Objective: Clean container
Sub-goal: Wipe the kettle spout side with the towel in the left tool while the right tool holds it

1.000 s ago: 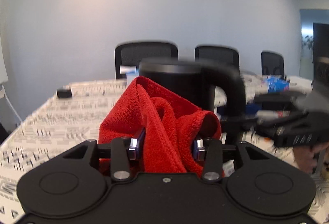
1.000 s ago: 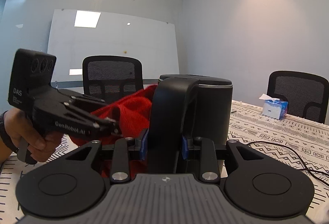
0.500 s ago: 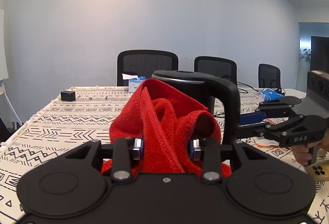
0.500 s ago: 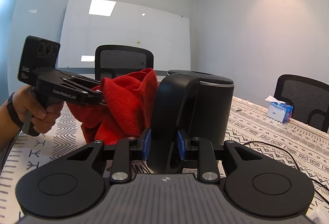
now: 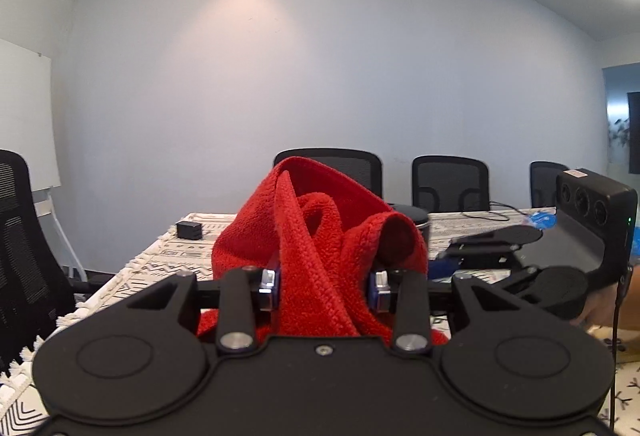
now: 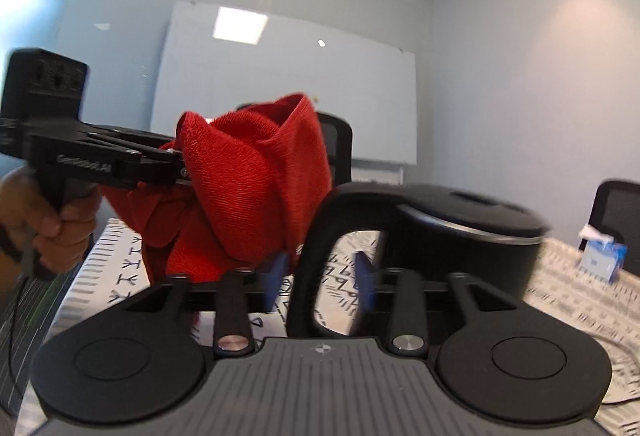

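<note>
Left wrist view: left gripper [image 5: 325, 286] is clamped on a bunched red cloth [image 5: 320, 248]; the cloth fills the gap between the jaws and rises ahead of them, hiding most of what lies beyond. Only a sliver of the black container's lid [image 5: 412, 213] shows past the cloth, just right of the jaw line. Further right in this view sits the right gripper [image 5: 448, 266] with its camera block, seen side-on. A small black box [image 5: 189, 230] rests on the patterned tablecloth [image 5: 160, 264], ahead and left of the jaws. Right wrist view gives what the left cannot: the black container [image 6: 460, 240], a jug with a loop handle [image 6: 320, 256], blurred. The handle stands between the right gripper's [image 6: 322, 280] blue pads [image 6: 276, 276], with daylight on both sides, so the jaws are parted and not pinching it. Container body lies ahead and right of these jaws; lid on, contents not visible. Left of the jaws, the left gripper [image 6: 180, 163] comes in side-on with the cloth [image 6: 248, 191] bunched just beside the handle; contact cannot be told. A blue tissue box [image 6: 602, 256] sits far right on the table.
</note>
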